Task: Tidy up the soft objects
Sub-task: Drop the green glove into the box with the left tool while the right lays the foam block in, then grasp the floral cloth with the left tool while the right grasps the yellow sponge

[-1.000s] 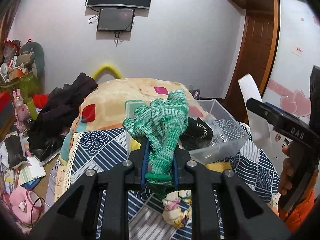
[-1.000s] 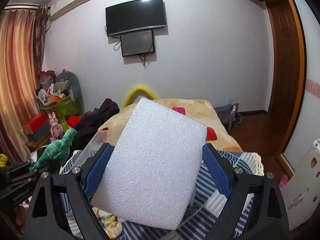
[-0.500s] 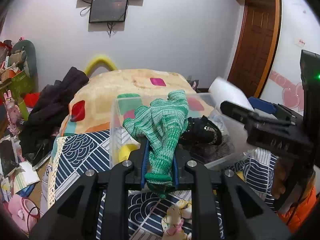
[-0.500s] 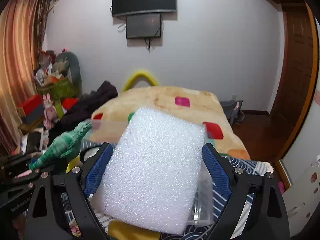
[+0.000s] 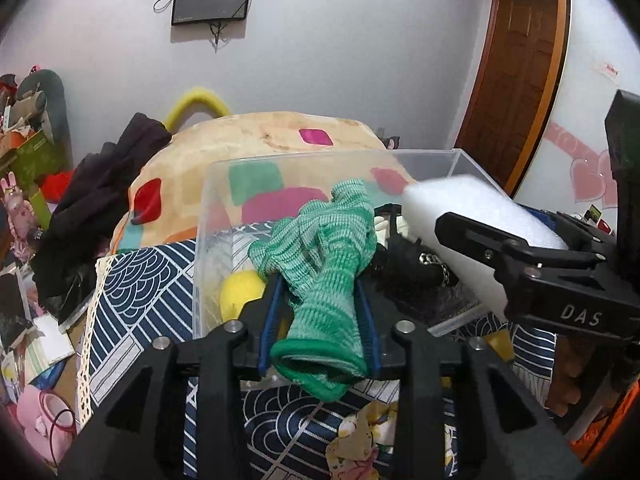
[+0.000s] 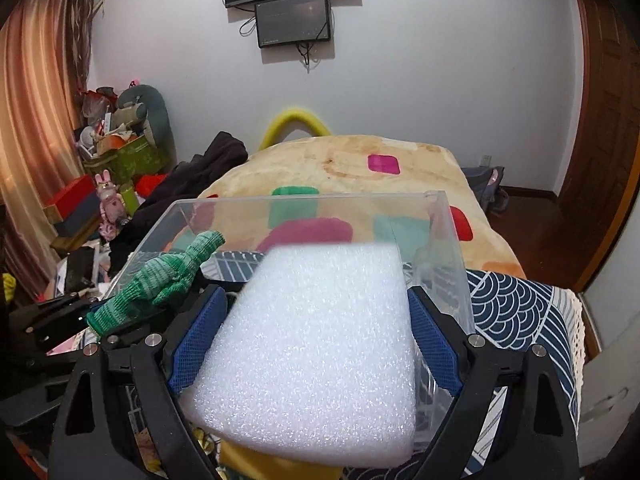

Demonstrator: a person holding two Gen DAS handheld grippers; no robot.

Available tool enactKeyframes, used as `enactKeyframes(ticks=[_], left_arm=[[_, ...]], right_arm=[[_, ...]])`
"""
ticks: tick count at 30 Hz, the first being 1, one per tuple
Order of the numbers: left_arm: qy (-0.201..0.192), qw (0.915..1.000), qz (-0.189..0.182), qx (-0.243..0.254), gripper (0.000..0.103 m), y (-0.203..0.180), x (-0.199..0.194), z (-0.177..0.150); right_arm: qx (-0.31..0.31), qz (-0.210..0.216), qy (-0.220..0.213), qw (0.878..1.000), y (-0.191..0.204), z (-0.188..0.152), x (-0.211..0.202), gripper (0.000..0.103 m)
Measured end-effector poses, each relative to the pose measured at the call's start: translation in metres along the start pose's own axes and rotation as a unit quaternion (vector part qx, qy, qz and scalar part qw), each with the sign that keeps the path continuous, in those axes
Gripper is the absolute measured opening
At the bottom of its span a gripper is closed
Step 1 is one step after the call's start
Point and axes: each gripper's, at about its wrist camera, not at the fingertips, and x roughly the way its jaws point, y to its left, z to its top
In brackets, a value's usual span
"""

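My left gripper [image 5: 318,312] is shut on a green knitted glove [image 5: 324,264] and holds it over the near edge of a clear plastic box [image 5: 200,240]. The glove also shows in the right wrist view [image 6: 160,284]. My right gripper [image 6: 312,336] is shut on a white foam block [image 6: 316,344], held above the box [image 6: 448,232]. The block also shows in the left wrist view [image 5: 472,216], over the box's right side. Inside the box lie a yellow object [image 5: 240,292] and a black item [image 5: 408,268].
The box stands on a bed with a navy patterned cover [image 5: 136,292] and a beige blanket [image 6: 352,164] with coloured squares. Dark clothes [image 5: 96,200] lie at the left. Clutter fills the floor at the left [image 6: 104,184]. A wooden door [image 5: 516,76] is at the right.
Both grippers have moved forward towards the clear box and now hold the glove and the foam block over it. Their grips have not changed.
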Motion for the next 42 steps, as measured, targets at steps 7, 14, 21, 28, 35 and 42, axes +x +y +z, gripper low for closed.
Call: enactKeyframes(ticks=[7,14,21,28,35,42], left_arm=[[-0.027,0.9996,-0.001,0.008,0.053,-0.007,-0.028,0.000],[-0.069,0.9974,0.003,0.021,0.072,-0.018,-0.064,0.002],[-0.092,0.9954,0.015,0.021,0.088,-0.018,-0.088,-0.004],[-0.066,0.9974,0.025,0.017,0.091,-0.011,-0.089,-0.030],[0.007,0.9998,0.018,0.002,0.091,-0.001,-0.055,-0.065],[0.068,0.9976,-0.003,-0.012,0.087,0.003,-0.019,-0.084]], right_arm=[[-0.015,-0.001,-0.004,1.000,0.005,-0.001,-0.010,0.089],[0.007,0.019,-0.025,0.999,0.000,-0.008,-0.035,0.090],[0.016,0.020,-0.055,0.998,-0.003,-0.014,-0.062,0.098],[0.018,0.015,-0.054,0.998,-0.004,-0.027,-0.068,0.099],[0.026,0.015,-0.005,1.000,0.000,-0.049,-0.041,0.100],[0.030,0.028,0.040,0.998,0.009,-0.062,-0.017,0.099]])
